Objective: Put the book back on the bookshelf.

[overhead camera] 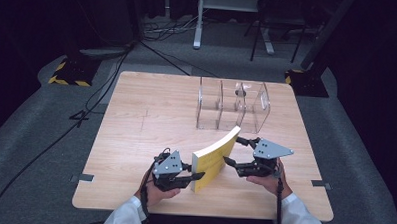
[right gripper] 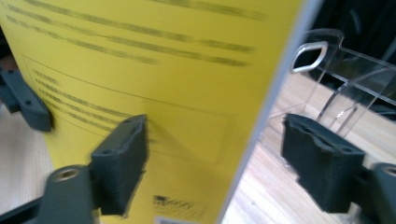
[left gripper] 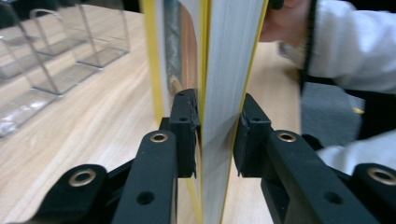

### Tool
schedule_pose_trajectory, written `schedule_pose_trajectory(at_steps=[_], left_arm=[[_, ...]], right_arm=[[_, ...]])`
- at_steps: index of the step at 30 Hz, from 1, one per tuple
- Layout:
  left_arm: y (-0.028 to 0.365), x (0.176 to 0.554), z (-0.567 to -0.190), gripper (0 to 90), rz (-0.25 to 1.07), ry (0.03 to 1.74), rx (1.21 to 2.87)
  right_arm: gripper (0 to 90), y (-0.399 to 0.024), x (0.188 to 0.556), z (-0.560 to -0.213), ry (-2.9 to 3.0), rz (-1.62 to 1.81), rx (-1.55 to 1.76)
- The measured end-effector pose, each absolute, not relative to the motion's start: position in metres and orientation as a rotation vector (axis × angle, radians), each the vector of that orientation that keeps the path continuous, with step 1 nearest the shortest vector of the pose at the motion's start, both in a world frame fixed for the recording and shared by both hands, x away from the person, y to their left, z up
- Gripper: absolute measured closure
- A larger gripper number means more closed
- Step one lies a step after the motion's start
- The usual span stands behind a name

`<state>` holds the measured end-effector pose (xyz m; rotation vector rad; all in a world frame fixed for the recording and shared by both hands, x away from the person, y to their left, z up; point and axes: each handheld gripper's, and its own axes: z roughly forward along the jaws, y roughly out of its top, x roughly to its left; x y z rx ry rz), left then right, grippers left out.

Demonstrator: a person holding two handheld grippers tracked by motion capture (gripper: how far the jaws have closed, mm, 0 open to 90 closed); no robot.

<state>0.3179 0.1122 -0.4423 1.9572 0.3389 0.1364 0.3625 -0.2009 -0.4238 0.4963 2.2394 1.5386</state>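
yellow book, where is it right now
In the high view the yellow book stands on edge near the table's front, between both grippers, just before the clear acrylic rack.

A yellow-covered paperback book [overhead camera: 216, 160] stands on edge near the front of the wooden table [overhead camera: 136, 125], its covers bowed into a gentle curve and its far end reaching toward a clear acrylic divided holder [overhead camera: 231, 105] that stands behind it. In the left gripper view the white page block [left gripper: 229, 70] rises upright between two yellow covers. In the right gripper view one yellow cover [right gripper: 154, 79] carries blurred lines of dark print, unreadable.
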Motion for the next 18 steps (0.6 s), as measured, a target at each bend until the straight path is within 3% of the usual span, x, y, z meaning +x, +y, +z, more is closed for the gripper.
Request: schedule_pose_trajectory(at_steps=[5,9,18], left_arm=[[0.121,0.321,-0.441,74.6,0.090,0.294,1.970],[0.125,0.322,-0.440,74.8,0.080,0.260,1.989],[0.139,0.324,-0.440,71.6,0.134,0.292,2.018]], right_arm=[[19.8,-0.203,0.365,-0.426,2.310,1.584,0.424],[26.0,-0.201,0.366,-0.431,2.386,1.602,0.362],[55.2,-0.200,0.360,-0.437,2.459,1.651,0.233]])
